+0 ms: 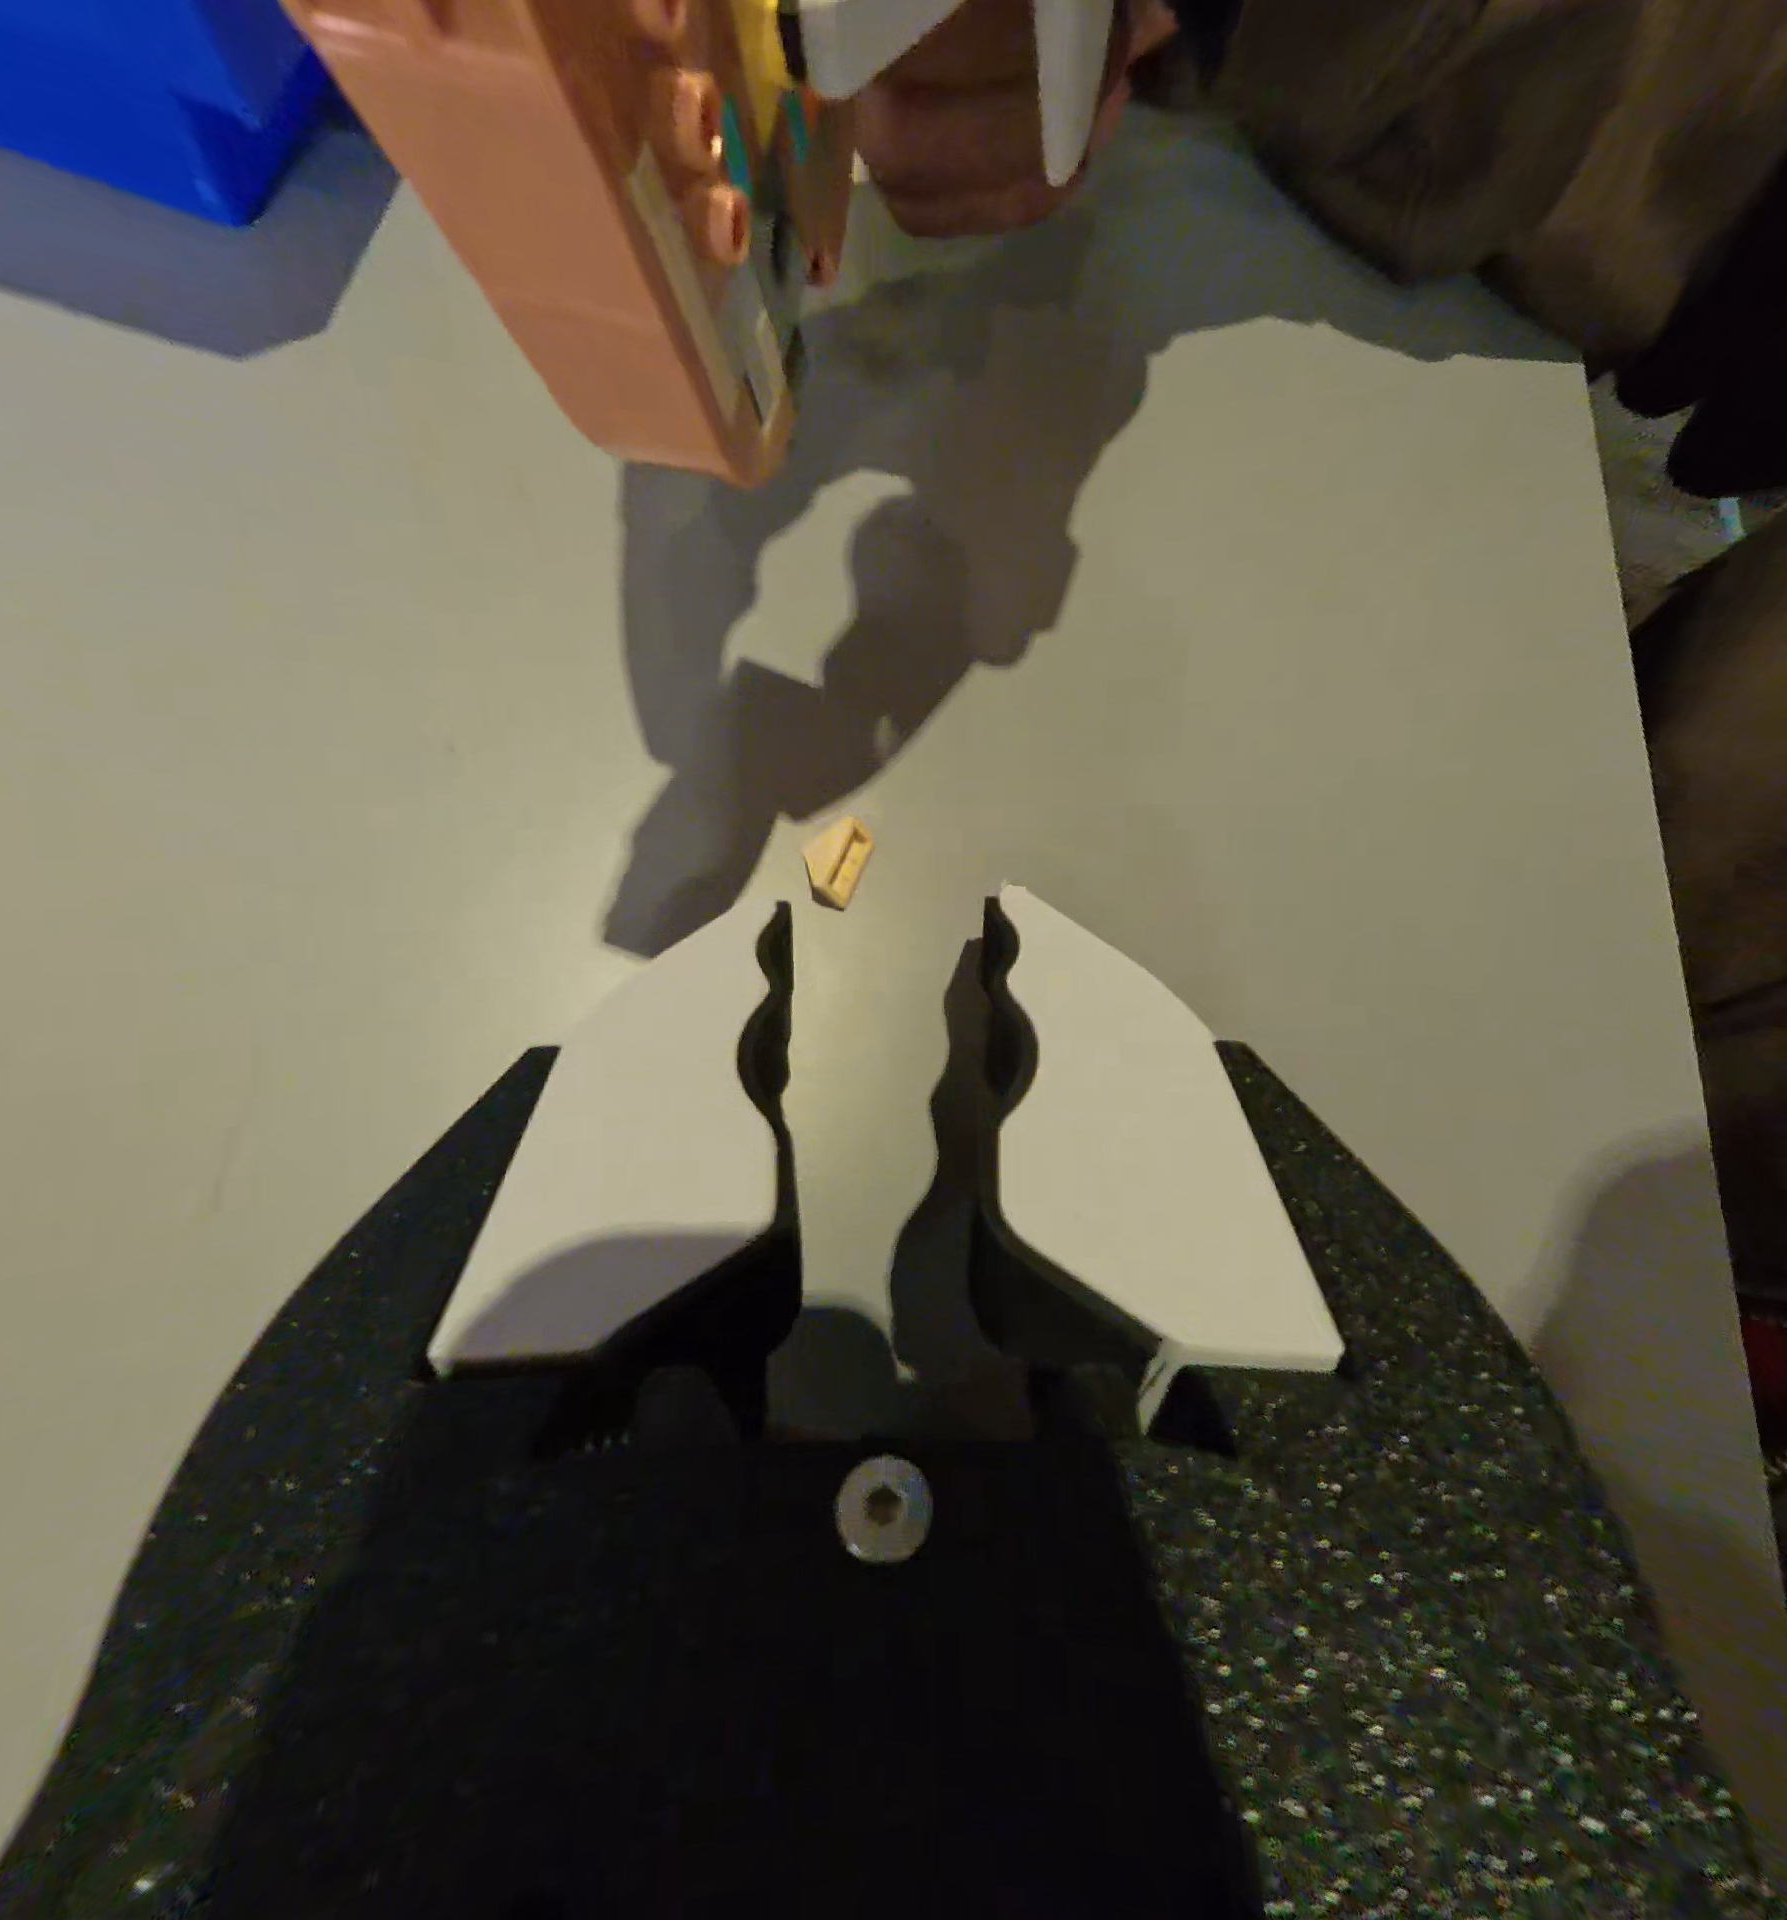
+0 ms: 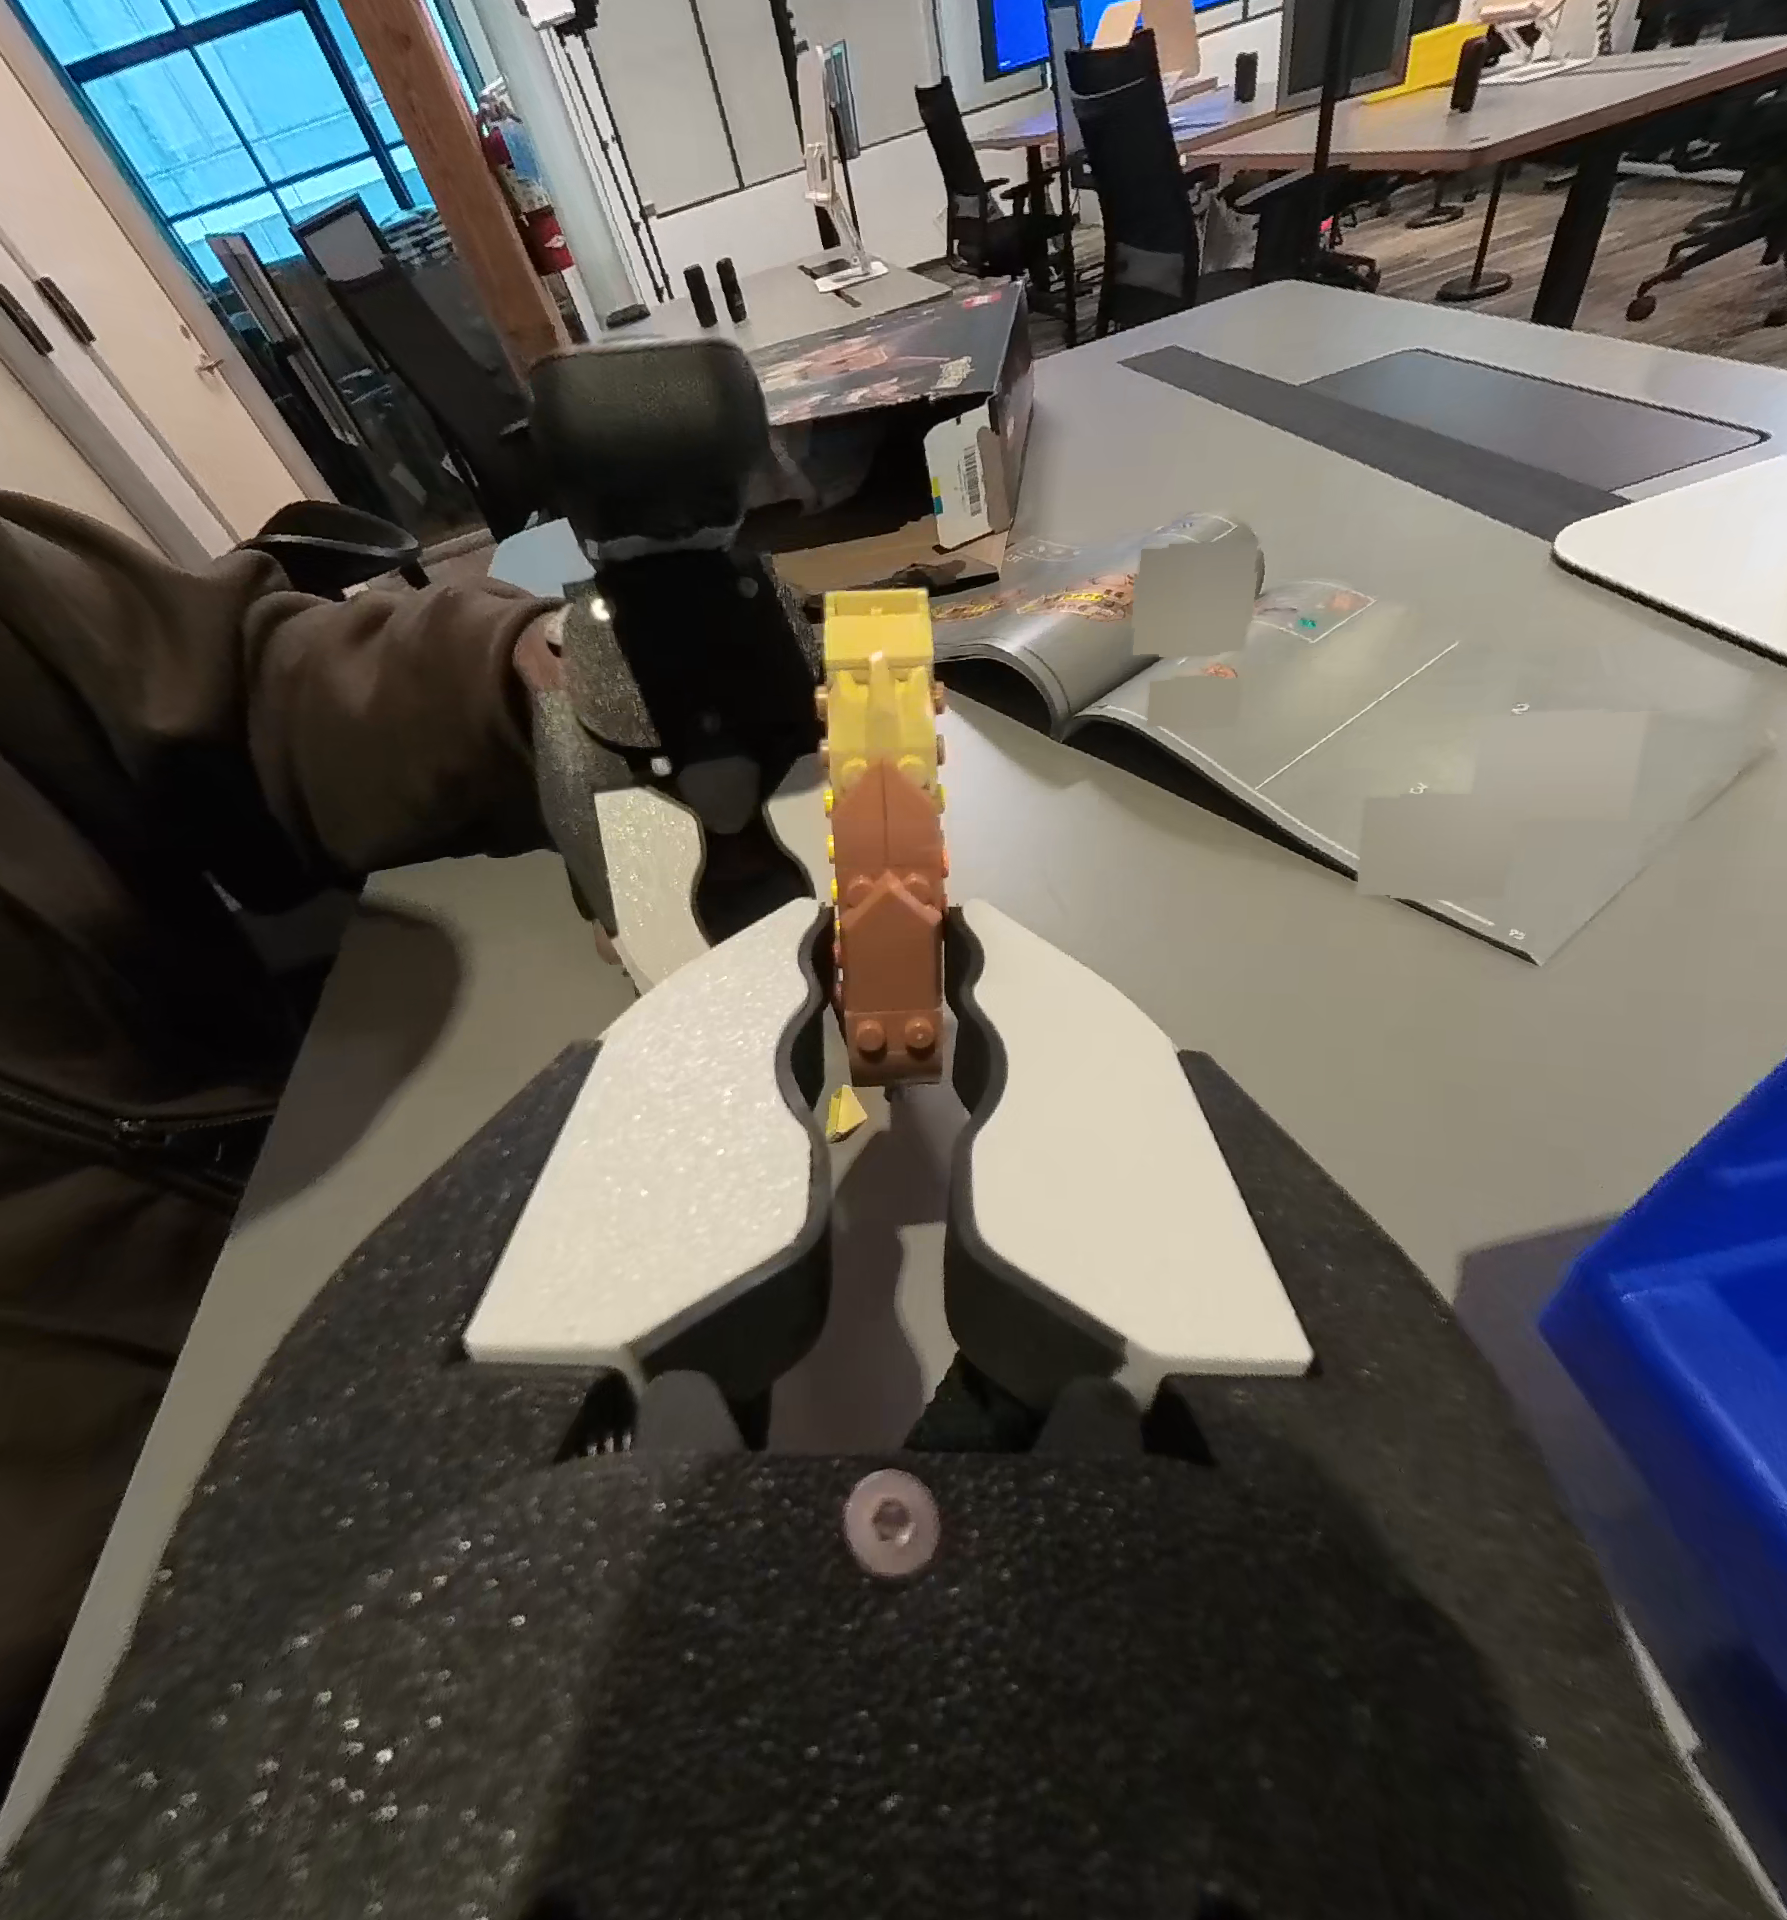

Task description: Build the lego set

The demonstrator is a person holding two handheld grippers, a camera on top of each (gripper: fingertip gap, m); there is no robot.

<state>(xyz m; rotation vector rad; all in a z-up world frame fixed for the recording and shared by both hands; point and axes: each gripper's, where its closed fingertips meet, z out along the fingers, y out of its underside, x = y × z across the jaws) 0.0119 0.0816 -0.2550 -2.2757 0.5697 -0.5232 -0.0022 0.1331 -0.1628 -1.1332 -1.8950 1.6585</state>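
Observation:
A small tan lego piece lies on the grey table, just ahead of my left gripper, which is open and empty above it. My right gripper is shut on a brown and yellow lego assembly and holds it upright in the air. The same assembly shows at the top of the left wrist view, held by the right gripper's white fingers. The tan piece also shows below the assembly in the right wrist view. The left gripper shows there too, to the left of the assembly.
A blue bin stands at the right near me and shows in the left wrist view. An open instruction booklet and the dark set box lie farther back. The table edge runs along the right, by the person's brown sleeve. The grippers' ends are close to 11 cm from one another.

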